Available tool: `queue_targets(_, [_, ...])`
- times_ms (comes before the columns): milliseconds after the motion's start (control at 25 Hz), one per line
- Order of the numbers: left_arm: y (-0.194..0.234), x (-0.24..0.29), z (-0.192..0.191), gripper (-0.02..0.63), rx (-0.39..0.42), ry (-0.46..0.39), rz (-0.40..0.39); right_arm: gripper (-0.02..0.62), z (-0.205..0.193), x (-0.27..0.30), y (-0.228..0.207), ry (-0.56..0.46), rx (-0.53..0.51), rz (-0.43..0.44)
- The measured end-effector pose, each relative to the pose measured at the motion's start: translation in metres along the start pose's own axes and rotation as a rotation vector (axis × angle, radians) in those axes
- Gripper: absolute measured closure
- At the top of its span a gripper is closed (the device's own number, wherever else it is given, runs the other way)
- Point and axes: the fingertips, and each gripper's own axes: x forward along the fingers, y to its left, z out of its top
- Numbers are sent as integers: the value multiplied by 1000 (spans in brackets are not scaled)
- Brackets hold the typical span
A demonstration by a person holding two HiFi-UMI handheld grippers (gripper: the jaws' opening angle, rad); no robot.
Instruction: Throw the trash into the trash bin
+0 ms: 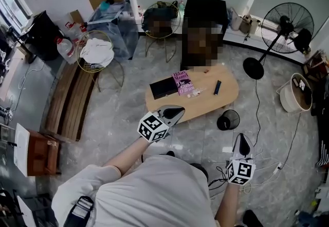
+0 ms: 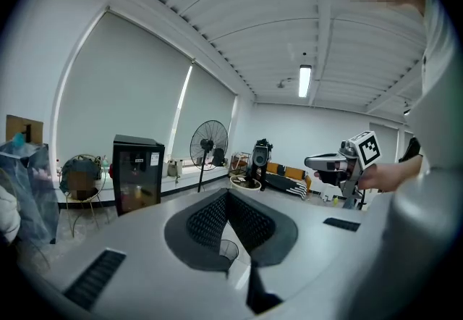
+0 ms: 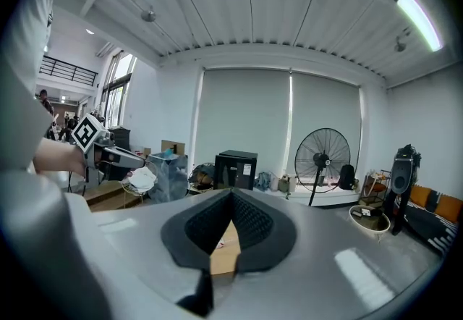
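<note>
Head view: bin beside table; left hand-held gripper, right hand-held gripper closed, empty.

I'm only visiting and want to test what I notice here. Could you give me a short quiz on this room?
1. True or false: the pink book lies on the wooden table.
2. Where does the black mesh bin stand? A on the table; B on the floor beside the table; C on a chair.
3. Fill in: the left tool and the right tool both hold ____.
Key: 1 true; 2 B; 3 nothing.
</note>
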Motion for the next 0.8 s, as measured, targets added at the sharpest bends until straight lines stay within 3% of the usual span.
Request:
queue_targets(400, [29, -5, -14, 600, -13, 29, -1, 584, -13, 14, 8, 38, 21, -49])
queue_targets(800, [38, 33, -10, 600, -27, 31, 10, 584, -17, 46, -18, 51, 22, -14])
